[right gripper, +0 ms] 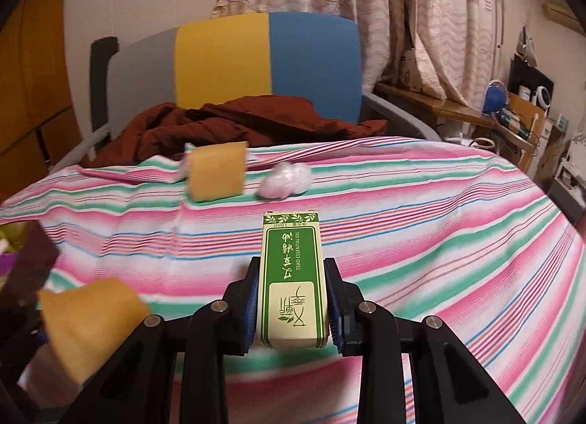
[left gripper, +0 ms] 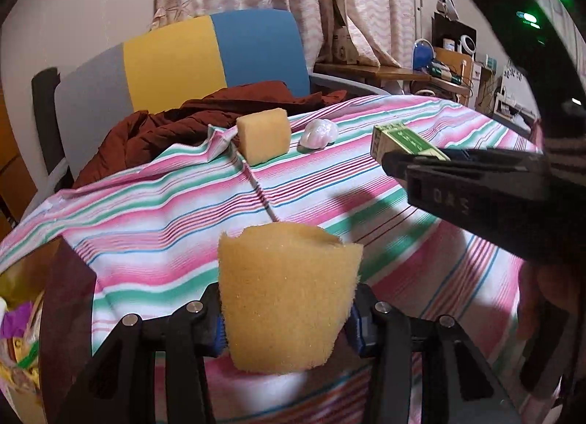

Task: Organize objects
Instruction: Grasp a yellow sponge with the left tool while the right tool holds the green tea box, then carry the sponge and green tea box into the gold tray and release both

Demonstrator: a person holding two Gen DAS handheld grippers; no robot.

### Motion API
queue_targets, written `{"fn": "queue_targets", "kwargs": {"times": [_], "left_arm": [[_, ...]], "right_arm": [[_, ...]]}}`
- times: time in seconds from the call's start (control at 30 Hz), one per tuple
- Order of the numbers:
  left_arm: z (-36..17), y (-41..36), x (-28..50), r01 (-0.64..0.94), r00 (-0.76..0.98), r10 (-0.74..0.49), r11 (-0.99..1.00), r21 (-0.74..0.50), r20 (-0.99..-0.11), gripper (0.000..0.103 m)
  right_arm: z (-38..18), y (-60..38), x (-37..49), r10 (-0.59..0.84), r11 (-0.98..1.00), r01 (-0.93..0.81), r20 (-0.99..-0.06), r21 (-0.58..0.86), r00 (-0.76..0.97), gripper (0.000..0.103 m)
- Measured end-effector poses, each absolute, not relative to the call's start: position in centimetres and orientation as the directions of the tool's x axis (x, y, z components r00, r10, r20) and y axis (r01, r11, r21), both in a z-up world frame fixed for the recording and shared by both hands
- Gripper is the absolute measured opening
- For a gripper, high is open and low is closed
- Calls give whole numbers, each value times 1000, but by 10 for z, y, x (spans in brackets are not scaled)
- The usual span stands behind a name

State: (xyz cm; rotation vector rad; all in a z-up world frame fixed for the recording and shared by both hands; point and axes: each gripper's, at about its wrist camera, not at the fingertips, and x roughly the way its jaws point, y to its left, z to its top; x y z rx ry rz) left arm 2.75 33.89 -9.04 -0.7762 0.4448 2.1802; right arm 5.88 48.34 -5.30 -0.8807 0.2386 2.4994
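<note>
My left gripper (left gripper: 287, 318) is shut on a yellow sponge (left gripper: 285, 299) and holds it above the striped cloth; the sponge also shows in the right wrist view (right gripper: 88, 321) at lower left. My right gripper (right gripper: 293, 299) is shut on a green and cream essential-oil box (right gripper: 291, 277); box and gripper show in the left wrist view (left gripper: 406, 144) at right. A second yellow sponge (left gripper: 263, 134) (right gripper: 218, 171) and a pink-white crumpled ball (left gripper: 318, 134) (right gripper: 285, 180) lie on the far part of the cloth.
The pink, green and white striped cloth (left gripper: 164, 219) (right gripper: 439, 222) covers the table. A dark red garment (left gripper: 175, 123) lies on a grey, yellow and blue chair (right gripper: 256, 58) behind. A dark container with colourful items (left gripper: 25, 332) sits at left. Cluttered shelves stand at far right.
</note>
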Motion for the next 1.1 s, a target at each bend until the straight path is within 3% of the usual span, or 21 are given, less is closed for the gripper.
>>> {"fn": "queue_targets", "kwargs": {"times": [0.23,0.63,1.1], "left_arm": [[-80,309,42,-763,-494,587,-646,-2,-641,48],[-46,222,52,-722,-503,628,-683,-112,-594,48],[-18,90,-9,-463,-638,513,-851,-246,-574,48]], "right_arm": [[-48,460,82,270,-866,-472,-638,167,-721,32],[-34,399,77,100,-898,-343,-634,274,-767,32],[-12,285,4,-158,-956,-43,-632,292,-759,32]]}}
